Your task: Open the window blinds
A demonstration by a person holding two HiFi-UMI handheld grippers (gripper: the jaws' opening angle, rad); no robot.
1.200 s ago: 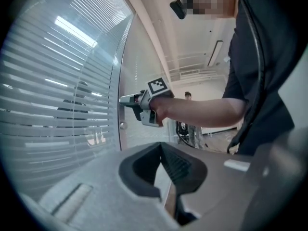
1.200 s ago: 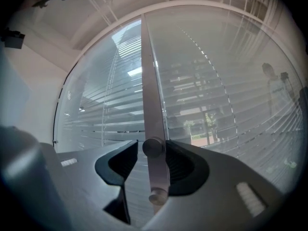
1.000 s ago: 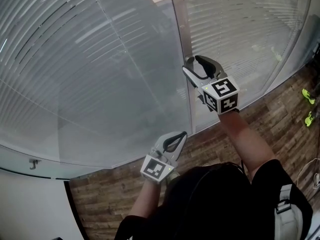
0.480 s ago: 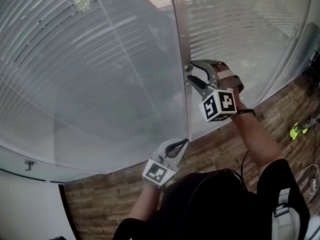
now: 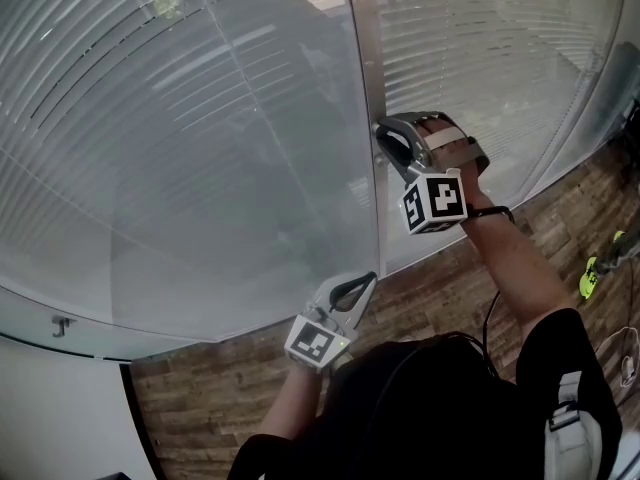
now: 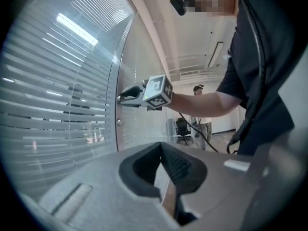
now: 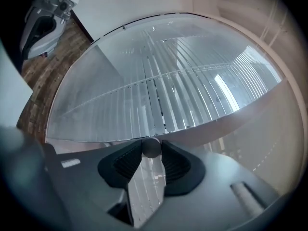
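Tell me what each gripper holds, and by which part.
The right gripper, its jaws having just been closing, pinches the small round knob on the window frame by its sides. The left gripper is shut and holds nothing.

Brown wood-plank floor (image 5: pixel 440 298) runs along the bottom of our head view. Big glass panes (image 5: pixel 150 168) fill the upper left, with a metal frame post (image 5: pixel 362 68) between them, and a white wall (image 5: pixel 60 408) sits lower left. In our left gripper view, an office chair (image 6: pixel 182 127) stands mid-frame under a white ceiling (image 6: pixel 192 42) with a strip light (image 6: pixel 215 55).
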